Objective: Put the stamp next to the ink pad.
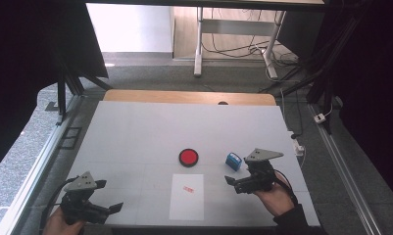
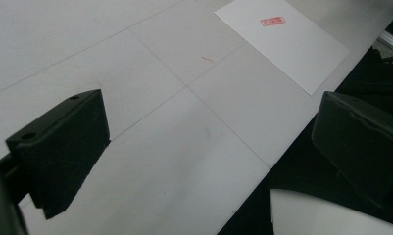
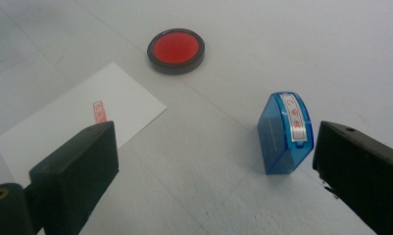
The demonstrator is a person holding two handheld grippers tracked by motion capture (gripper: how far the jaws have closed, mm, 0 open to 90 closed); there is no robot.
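Our right gripper (image 3: 218,171) gapes wide, blue stamp (image 3: 284,132) just inside its right jaw, untouched; left gripper (image 2: 204,156) gapes too, well apart.

Open table surface (image 1: 135,132) is left across the far half. Nearer, passage is obstructed by ink pad (image 1: 188,157), blue stamp (image 1: 233,161) and paper sheet (image 1: 186,197).

Even, cool light falls from above on the white table (image 1: 135,127), which reads bright while the surroundings left and right sink into near black. Shadows under the blue stamp (image 3: 284,132) are soft and short. The high view is grainy (low resolution); both gripper views blur their near black jaws, and far corners wash pale.
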